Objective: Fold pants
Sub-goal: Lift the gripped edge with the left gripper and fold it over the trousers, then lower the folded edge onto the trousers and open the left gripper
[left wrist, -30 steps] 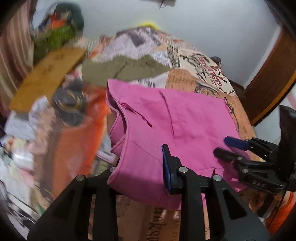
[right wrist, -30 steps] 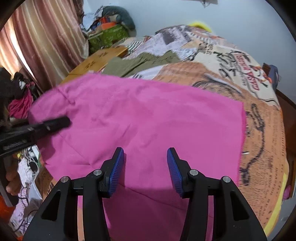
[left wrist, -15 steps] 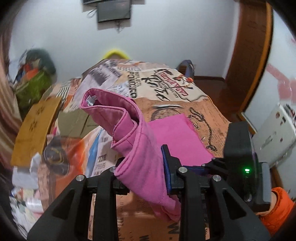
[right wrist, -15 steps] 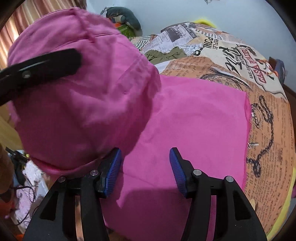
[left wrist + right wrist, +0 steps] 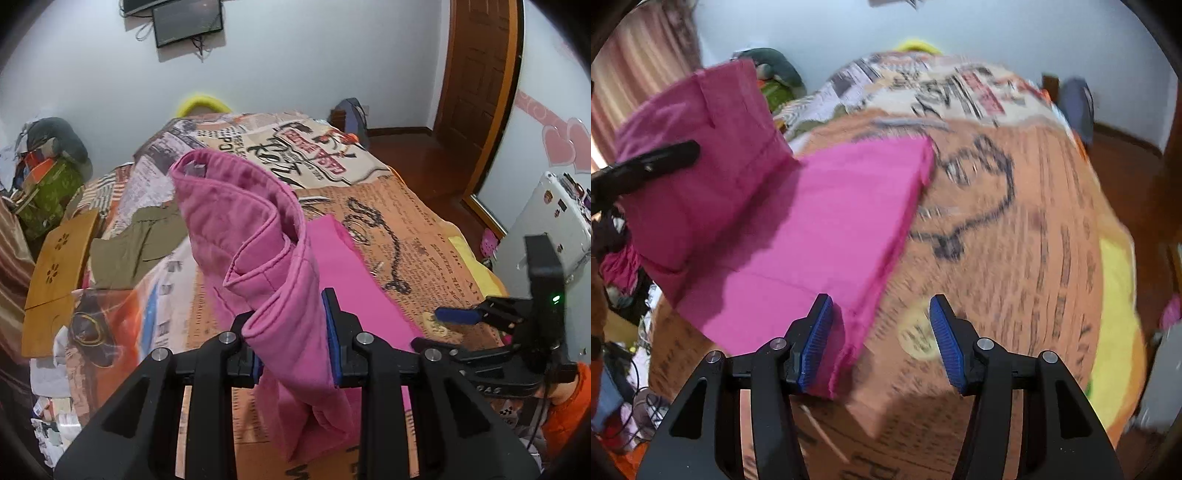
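Left wrist view: the left gripper (image 5: pixel 293 341) is clenched on a bunched fold of the pink pants (image 5: pixel 258 236), lifted above the bed (image 5: pixel 417 236); bare cover lies toward 2 o'clock. The right gripper (image 5: pixel 439 328) sits at 3 o'clock.

Right wrist view: the right gripper (image 5: pixel 881 341) tilts downward, its jaws opening with nothing pinched, over the pants (image 5: pixel 827 236) edge; open bed (image 5: pixel 1034 240) spreads toward 1 o'clock.

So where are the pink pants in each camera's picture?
Left wrist view: the pink pants fill the middle, bunched and lifted, pinched in the left gripper.
Right wrist view: the pants lie left of centre on the bed, one end raised at upper left; their near edge reaches between the right gripper fingers.
Shared landmark: the black chain drawing on the orange bedspread.
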`<state>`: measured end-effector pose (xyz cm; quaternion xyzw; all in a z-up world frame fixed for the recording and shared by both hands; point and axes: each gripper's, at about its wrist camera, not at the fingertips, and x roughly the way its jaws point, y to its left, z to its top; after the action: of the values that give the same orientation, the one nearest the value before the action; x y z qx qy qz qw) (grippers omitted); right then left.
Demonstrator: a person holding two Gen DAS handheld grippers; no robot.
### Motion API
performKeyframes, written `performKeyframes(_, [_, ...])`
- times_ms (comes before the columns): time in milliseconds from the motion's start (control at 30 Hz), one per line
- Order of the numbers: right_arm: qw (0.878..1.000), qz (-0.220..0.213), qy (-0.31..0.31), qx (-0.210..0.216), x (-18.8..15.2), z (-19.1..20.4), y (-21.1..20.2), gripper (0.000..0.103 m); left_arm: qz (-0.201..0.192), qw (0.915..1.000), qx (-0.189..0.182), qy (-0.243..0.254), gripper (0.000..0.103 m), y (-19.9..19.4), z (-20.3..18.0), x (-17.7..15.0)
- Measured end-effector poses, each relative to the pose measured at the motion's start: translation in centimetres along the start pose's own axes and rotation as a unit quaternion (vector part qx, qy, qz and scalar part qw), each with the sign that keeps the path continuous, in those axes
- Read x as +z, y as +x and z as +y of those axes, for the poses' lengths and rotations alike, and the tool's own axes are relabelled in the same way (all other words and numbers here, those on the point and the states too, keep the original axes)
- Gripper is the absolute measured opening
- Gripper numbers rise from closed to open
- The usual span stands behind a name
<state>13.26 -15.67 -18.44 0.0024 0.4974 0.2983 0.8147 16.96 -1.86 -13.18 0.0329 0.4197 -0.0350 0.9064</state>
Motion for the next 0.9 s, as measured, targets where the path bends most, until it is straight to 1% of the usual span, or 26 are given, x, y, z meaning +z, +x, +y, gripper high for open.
performKeyframes(67, [1.0,-0.011,0.019,0.012,-0.5,-0.7,0.1,0.056,0.008,0.9999,-0.011,0.003,0.027,0.6,-0.9,0.1])
performKeyframes(200, [0.999,-0.017,0.028,0.019,-0.4,-0.7,0.4,0.057,0.021,0.9993,-0.032,0.008,0.027,1.8,-2.6,0.4])
performKeyframes(267, [0.999,-0.019,0.026,0.018,-0.5,-0.7,0.3,0.057,0.037,0.9984,-0.041,0.014,0.027,3.0,-3.5,0.3])
performKeyframes(400, [0.999,-0.018,0.027,0.018,-0.7,-0.9,-0.2,0.057,0.069,0.9963,-0.044,0.023,0.028,5.4,-5.0,-0.7])
performKeyframes(433, [0.999,-0.017,0.026,0.016,-0.8,-1.1,-0.3,0.057,0.076,0.9957,-0.045,0.027,0.031,5.8,-5.3,-1.0])
performKeyframes(467, [0.999,-0.018,0.023,0.013,-0.8,-1.1,-0.5,0.057,0.085,0.9947,-0.047,0.034,0.041,6.2,-5.7,-1.3])
performKeyframes(500, [1.0,-0.02,0.019,0.008,-1.0,-1.1,-0.7,0.057,0.091,0.9938,-0.05,0.039,0.046,6.5,-5.9,-1.5])
performKeyframes(633, [0.999,-0.032,0.011,-0.014,-1.0,-1.3,-2.2,0.057,0.099,0.9921,-0.061,0.047,0.051,6.2,-6.0,-2.0])
performKeyframes(733, [0.998,-0.056,0.014,-0.023,-0.4,-1.7,-4.0,0.057,0.087,0.9929,-0.074,0.035,0.053,4.7,-5.2,-1.7])
performKeyframes(767, [0.998,-0.063,0.015,-0.024,-0.1,-1.8,-4.4,0.057,0.082,0.9927,-0.084,0.028,0.057,3.9,-4.8,-1.6])
performKeyframes(833, [0.996,-0.082,0.014,-0.026,0.4,-1.6,-5.8,0.057,0.062,0.9926,-0.104,0.015,0.069,2.2,-3.9,-1.4])
performKeyframes(867, [0.995,-0.091,0.013,-0.027,0.7,-1.5,-6.4,0.057,0.045,0.9935,-0.104,0.01,0.08,1.2,-3.3,-1.4])
performKeyframes(900, [0.994,-0.102,0.01,-0.028,1.1,-1.3,-7.1,0.057,0.031,0.9945,-0.1,0.007,0.084,0.6,-2.9,-1.4])
